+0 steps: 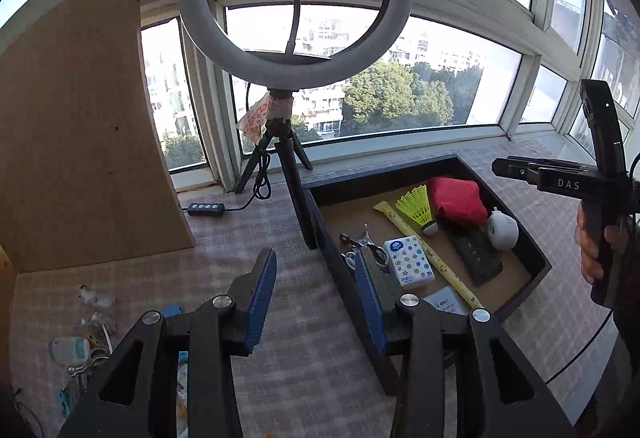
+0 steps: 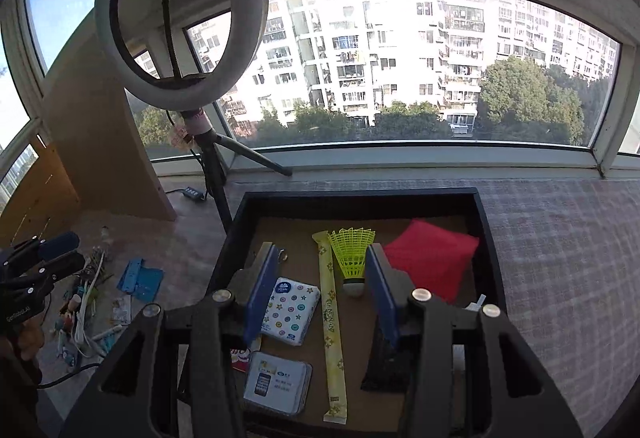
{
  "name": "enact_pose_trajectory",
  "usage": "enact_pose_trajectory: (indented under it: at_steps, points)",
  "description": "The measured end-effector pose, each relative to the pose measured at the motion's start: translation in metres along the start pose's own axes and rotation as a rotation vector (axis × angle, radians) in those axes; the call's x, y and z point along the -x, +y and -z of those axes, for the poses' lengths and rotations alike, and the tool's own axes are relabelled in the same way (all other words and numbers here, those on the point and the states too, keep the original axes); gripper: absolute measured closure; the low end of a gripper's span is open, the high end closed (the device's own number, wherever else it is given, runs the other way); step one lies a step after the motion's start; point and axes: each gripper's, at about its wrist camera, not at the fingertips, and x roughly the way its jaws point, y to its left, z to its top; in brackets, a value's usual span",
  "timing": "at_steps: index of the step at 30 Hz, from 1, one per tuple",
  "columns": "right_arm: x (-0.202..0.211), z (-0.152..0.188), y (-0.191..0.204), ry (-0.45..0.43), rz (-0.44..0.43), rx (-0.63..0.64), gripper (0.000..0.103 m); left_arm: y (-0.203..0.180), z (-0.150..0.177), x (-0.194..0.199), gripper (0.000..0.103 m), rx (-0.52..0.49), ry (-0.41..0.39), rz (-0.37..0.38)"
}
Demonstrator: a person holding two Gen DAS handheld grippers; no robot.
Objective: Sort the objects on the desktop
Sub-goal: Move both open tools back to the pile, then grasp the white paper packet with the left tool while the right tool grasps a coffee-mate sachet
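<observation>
Left wrist view first, and plenty is cut off: my left gripper (image 1: pixel 316 298) hangs above the checked tablecloth (image 1: pixel 248 246) with its blue pads apart and nothing between them, and its right finger covers the near-left corner of the black tray (image 1: pixel 516 214). Behind that finger, some metal clips (image 1: pixel 370 244) are only half readable. Down at the lower left sits a blurred pile of small clutter (image 1: pixel 80 342) I cannot sort into items. At the right edge a hand (image 1: pixel 596 242) grips the handle of my right gripper, seen side-on here.

Over to the right wrist view: my right gripper (image 2: pixel 320 298) hovers above the tray, jaws parted and empty, the objects lying well below the pads. Its right finger hides most of a dark flat block (image 2: pixel 384 366), and a white item behind that arm is barely a sliver. A red-edged packet (image 2: pixel 239 356) peeks out under the card box (image 2: pixel 278 384), too covered to name.

Counting inside the tray: one yellow shuttlecock (image 2: pixel 352 254), one long yellow wrapped stick (image 2: pixel 332 330), one red beanbag (image 2: pixel 434 258), one starred tissue pack (image 2: pixel 292 312), one card box, one dark block. Outside it, left of the tray, one blue hinged piece (image 2: pixel 140 280) lies on the cloth beside tangled cables. One ring light (image 2: pixel 180 14) stands on its tripod behind everything.
</observation>
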Motion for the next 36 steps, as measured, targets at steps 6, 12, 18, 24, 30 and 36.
enact_pose_trajectory:
  at_steps: [6, 12, 18, 24, 30, 36]
  points:
    - [0.014, 0.002, 0.046, -0.006, -0.077, 0.054, 0.058, 0.038, 0.022, 0.059, 0.064, 0.015, -0.039, -0.058]
    - [0.015, 0.022, 0.109, 0.043, -0.189, 0.132, 0.058, 0.106, 0.069, 0.124, 0.064, 0.082, -0.030, -0.180]
    - [-0.006, 0.071, 0.192, 0.160, -0.295, 0.282, 0.058, 0.161, 0.152, 0.163, 0.064, 0.162, 0.079, -0.316]
    - [-0.047, 0.137, 0.260, 0.321, -0.377, 0.438, 0.058, 0.163, 0.236, 0.152, 0.064, 0.295, 0.204, -0.255]
    - [-0.077, 0.182, 0.299, 0.444, -0.412, 0.622, 0.058, 0.124, 0.264, 0.118, 0.051, 0.312, 0.267, -0.147]
    - [-0.091, 0.189, 0.311, 0.449, -0.427, 0.718, 0.042, 0.103, 0.270, 0.079, 0.039, 0.341, 0.338, -0.080]
